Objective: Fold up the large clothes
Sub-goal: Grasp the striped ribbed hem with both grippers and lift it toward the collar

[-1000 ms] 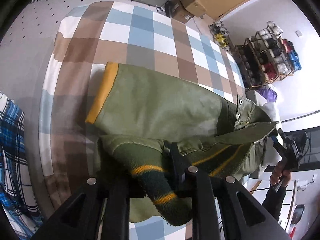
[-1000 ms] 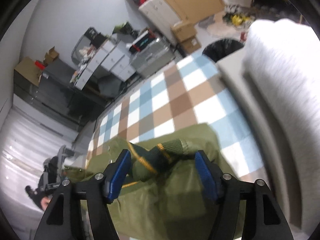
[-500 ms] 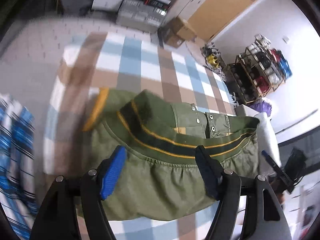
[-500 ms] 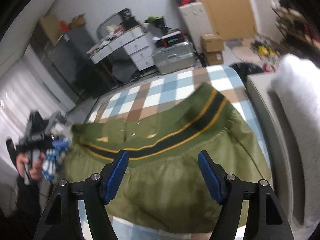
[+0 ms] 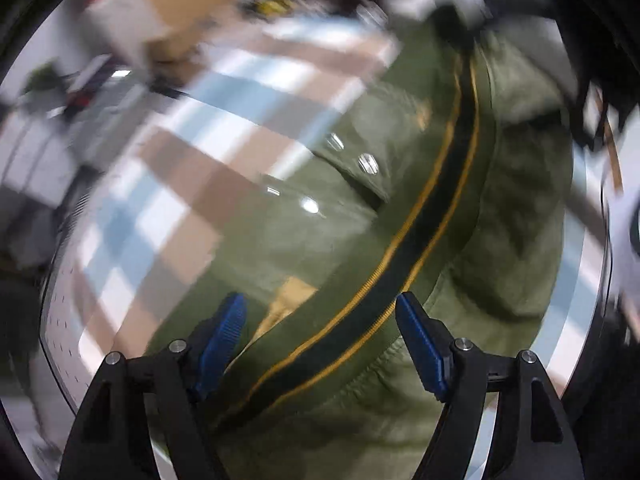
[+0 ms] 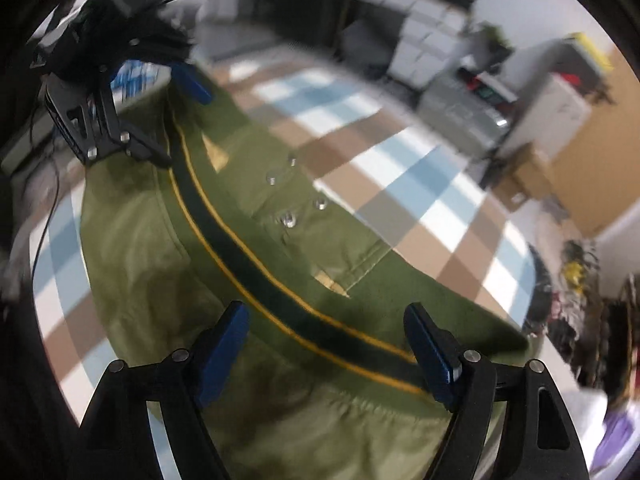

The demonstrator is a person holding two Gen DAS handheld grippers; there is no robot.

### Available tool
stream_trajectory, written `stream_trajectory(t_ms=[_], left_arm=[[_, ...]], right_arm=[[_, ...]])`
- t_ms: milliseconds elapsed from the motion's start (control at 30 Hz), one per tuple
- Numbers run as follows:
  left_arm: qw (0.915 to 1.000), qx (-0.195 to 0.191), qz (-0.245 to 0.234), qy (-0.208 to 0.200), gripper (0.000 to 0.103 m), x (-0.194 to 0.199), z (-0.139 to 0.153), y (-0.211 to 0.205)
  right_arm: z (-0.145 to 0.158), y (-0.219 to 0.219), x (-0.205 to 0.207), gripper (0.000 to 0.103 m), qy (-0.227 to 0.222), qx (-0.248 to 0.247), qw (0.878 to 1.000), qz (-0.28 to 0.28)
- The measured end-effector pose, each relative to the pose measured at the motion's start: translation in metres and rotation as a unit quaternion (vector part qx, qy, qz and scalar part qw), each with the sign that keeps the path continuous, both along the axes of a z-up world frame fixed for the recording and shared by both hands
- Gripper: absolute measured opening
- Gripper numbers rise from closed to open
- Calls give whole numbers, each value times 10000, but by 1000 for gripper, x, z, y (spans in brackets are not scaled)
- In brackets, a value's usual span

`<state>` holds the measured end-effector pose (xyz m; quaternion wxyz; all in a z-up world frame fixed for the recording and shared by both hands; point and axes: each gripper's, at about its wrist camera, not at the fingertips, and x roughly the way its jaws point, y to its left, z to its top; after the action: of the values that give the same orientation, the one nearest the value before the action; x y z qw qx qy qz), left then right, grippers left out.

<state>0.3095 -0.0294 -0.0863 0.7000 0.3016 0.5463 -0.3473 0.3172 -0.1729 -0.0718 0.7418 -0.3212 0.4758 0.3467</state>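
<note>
the left gripper [image 5: 320, 344] points steeply down over the olive jacket [image 5: 400, 240], its blue pads [image 5: 224, 332] standing wide apart; the jaws have just been opening, and they press on nothing — the cloth lies below them, not pinched. in the left wrist view the jacket fills the middle and right of the frame, with its dark knit band [image 5: 424, 224] edged in yellow running from the upper right down to the lower middle, passing between the two pads. metal snaps [image 5: 368, 163] sit just left of the band, near the centre. the checked cover [image 5: 168, 176] of blue, brown and white squares shows in the left half, under the jacket. the view is badly smeared, so the room behind is hard to read.

in the right wrist view the left gripper [image 6: 168, 120] shows in the upper left, over the far end of the band [image 6: 256, 264], which runs from there down to the lower right. the jacket [image 6: 160, 280] covers the lower and middle frame, snaps [image 6: 288, 220] at the centre, the checked cover [image 6: 400, 168] beyond it to the right. the right gripper [image 6: 328, 344] at the bottom also has its jaws spread wide and just opened further, gripping nothing — the band lies under the gap.
</note>
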Motion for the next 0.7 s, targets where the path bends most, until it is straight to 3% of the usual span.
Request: stream_trajectory(t_ms=[133,233,267,300,333,400,433,500,567,633,700], left_arm=[[9963,292,-530,608,74,12,-36,-5],[9934,-43,-485,1043,73,28,-46,1],[9925,-125,-431,1141,73,32,-48,4],[9912,-198,-399,1244,73,35,-51,7],[9906,-218,-443,1275,73,34,-52,8],[9854,-275,-631,1557,66,28,-56,13],[9853,-273,-659,1555,64,27,-57,15],[9842,-292,-709,1595,55,19,-56,19],[9843,-351,-723,1574,39,13,-54,22],[9854,-371,-783,1466,31,3,-50,24],[9882,-300,-793,1272,31,-7,-49,25]], right_arm=[[-30,-6,22,79,797,-631,9946,190],[-46,-15,36,78,1240,-667,9900,39],[-47,-17,36,69,1258,-677,9897,31],[-47,-17,33,48,1257,-648,9899,116],[-45,-17,29,39,1178,-671,9906,204],[-39,-20,18,11,1115,-698,9908,305],[-36,-21,13,5,1099,-718,9908,320],[-30,-24,-4,0,1076,-700,9909,417],[-23,-23,-22,0,1128,-524,9909,513],[-22,-22,-40,0,1025,-552,9915,580],[-21,-23,-51,0,844,-551,9934,546]])
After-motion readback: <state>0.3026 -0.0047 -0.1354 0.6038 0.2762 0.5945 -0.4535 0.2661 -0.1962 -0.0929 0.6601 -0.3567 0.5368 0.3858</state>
